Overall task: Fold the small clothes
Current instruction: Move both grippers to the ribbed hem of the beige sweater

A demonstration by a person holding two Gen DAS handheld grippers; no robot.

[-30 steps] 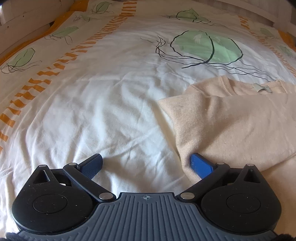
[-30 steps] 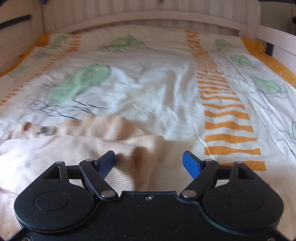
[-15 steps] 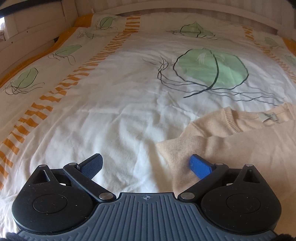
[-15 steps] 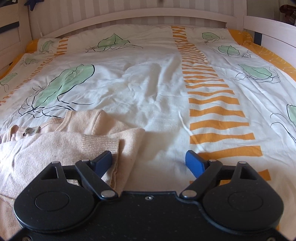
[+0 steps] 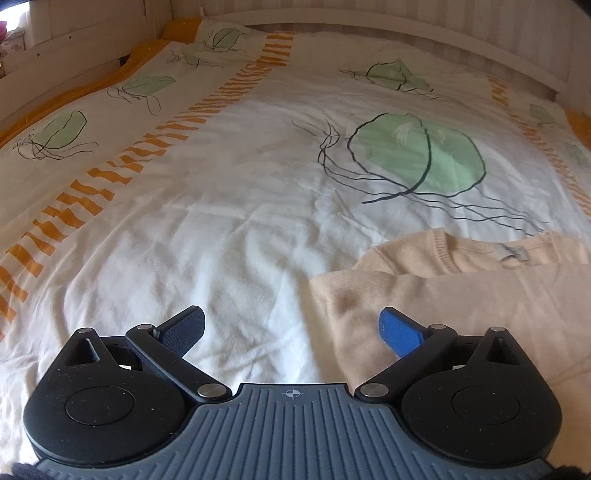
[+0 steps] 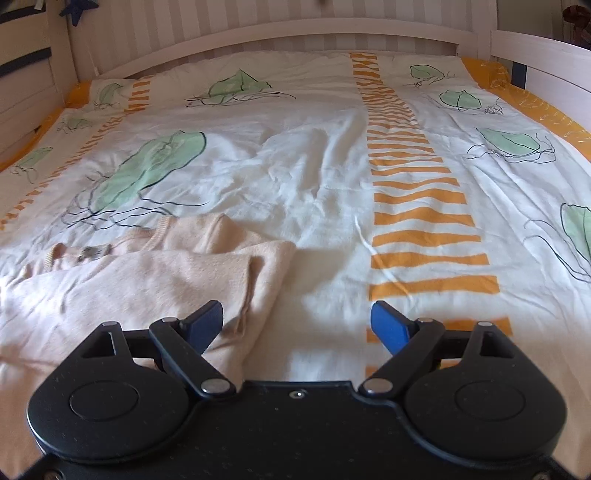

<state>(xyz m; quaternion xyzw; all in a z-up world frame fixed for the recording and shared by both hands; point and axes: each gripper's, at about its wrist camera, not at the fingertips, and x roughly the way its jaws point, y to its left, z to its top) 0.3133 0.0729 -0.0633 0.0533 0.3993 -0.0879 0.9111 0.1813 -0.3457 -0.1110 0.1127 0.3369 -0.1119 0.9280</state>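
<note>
A pale peach knitted top point(image 5: 480, 295) lies flat on the bed, partly folded, its neckline and label facing the headboard. In the left wrist view it fills the lower right. My left gripper point(image 5: 291, 328) is open and empty, at the garment's left edge; its right fingertip point(image 5: 397, 328) hangs over the cloth. In the right wrist view the top point(image 6: 140, 280) lies at the lower left. My right gripper point(image 6: 297, 323) is open and empty, at the garment's right edge, its left fingertip point(image 6: 205, 321) over the cloth.
The top rests on a white duvet point(image 5: 221, 221) with green leaf prints and orange striped bands point(image 6: 413, 206). A white wooden headboard point(image 6: 295, 33) stands at the far end, and side rails run along both sides of the bed point(image 5: 55, 74).
Both grippers have pulled back and lifted away from the garment, staying open. More of the bed and headboard shows, and the top sits lower in both views.
</note>
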